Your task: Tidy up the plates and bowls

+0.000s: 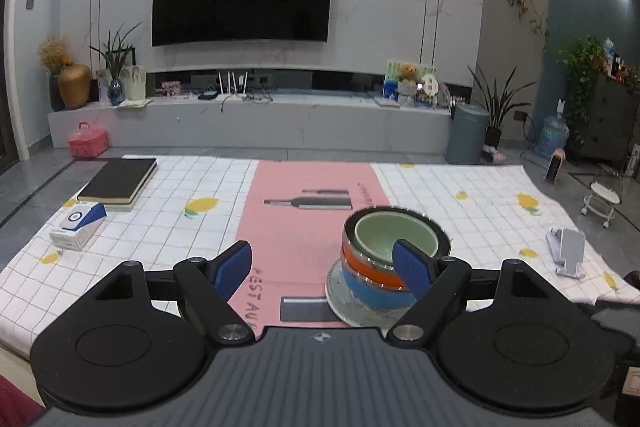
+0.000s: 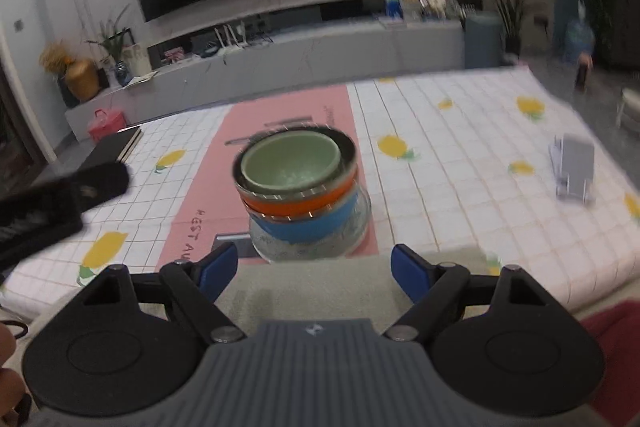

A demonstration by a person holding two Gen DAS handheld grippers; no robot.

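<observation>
stack: green bowl (image 2: 290, 163) nested in a black-rimmed bowl (image 2: 344, 151), on an orange bowl (image 2: 304, 201), on a blue bowl (image 2: 308, 225), all on a glass plate (image 2: 360, 223). One pile, on the pink mat (image 1: 280, 227) over the checked cloth (image 1: 180, 227).
stack fit: upper bowls sit a bit off-centre and tilted versus the lower ones; not toppling as far as I can see.
progress: looks essentially done. No loose plate or bowl anywhere else on the cloth in either view.
left: maybe squaring up the pile, judging by the lean. Nothing else obvious.
left gripper (image 1: 322, 269): jaws wide apart, nothing in them. Right pad overlaps the stack rim in the left wrist view; can't tell whether it touches or just sits in front.
right gripper (image 2: 314, 269): jaws wide, empty, short of the stack, apart from it.
clutter: book (image 1: 120, 181), small box (image 1: 80, 225), phone stand (image 1: 568, 251), all well apart from the stack.
hidden: near edge of plate cut off by gripper bodies in both views. Right wrist view is motion-blurred; dark shape at its left edge is probably the left gripper, not sure. How many plates are under the bowls: can't tell.
</observation>
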